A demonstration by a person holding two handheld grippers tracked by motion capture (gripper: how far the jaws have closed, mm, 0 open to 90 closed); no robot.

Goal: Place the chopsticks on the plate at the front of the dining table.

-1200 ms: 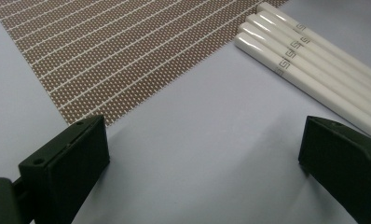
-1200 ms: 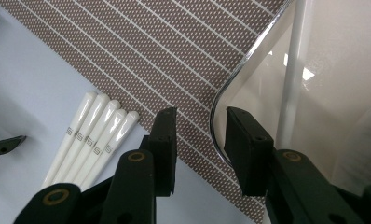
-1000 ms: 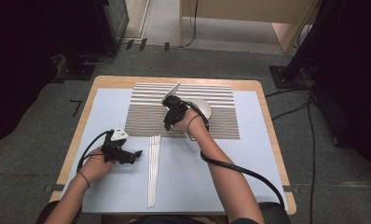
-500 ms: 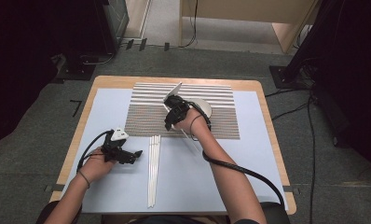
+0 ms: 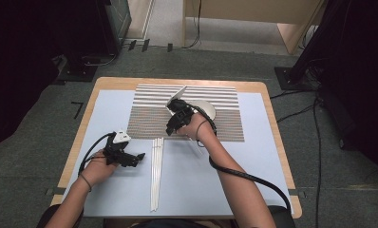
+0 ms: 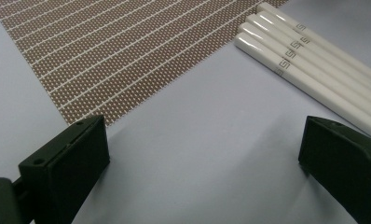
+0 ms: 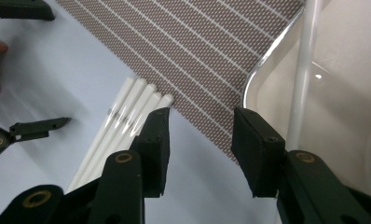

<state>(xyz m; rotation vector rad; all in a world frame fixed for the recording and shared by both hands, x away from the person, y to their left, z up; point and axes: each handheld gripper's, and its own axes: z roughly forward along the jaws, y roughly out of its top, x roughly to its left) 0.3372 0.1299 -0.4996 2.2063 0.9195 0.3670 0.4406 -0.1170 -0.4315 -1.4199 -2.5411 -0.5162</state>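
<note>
A bundle of white chopsticks (image 5: 156, 171) lies on the pale sheet, in front of a brown striped placemat (image 5: 144, 116). On the mat's right part stands a white plate (image 5: 207, 110). My right gripper (image 5: 171, 130) hovers over the mat's front edge, between the chopstick tips (image 7: 127, 121) and the plate (image 7: 346, 107). Its jaws (image 7: 201, 121) are open with nothing between them and have just been opening. A single white chopstick (image 7: 302, 70) lies across the plate. My left gripper (image 5: 136, 157) rests low, left of the bundle (image 6: 309, 60), wide open and empty (image 6: 202, 135).
The wooden table's edge (image 5: 80, 128) frames the pale sheet (image 5: 253, 166). A black cable (image 5: 244, 175) trails from my right forearm over the front right of the sheet. Dark equipment and cables stand on the floor around the table.
</note>
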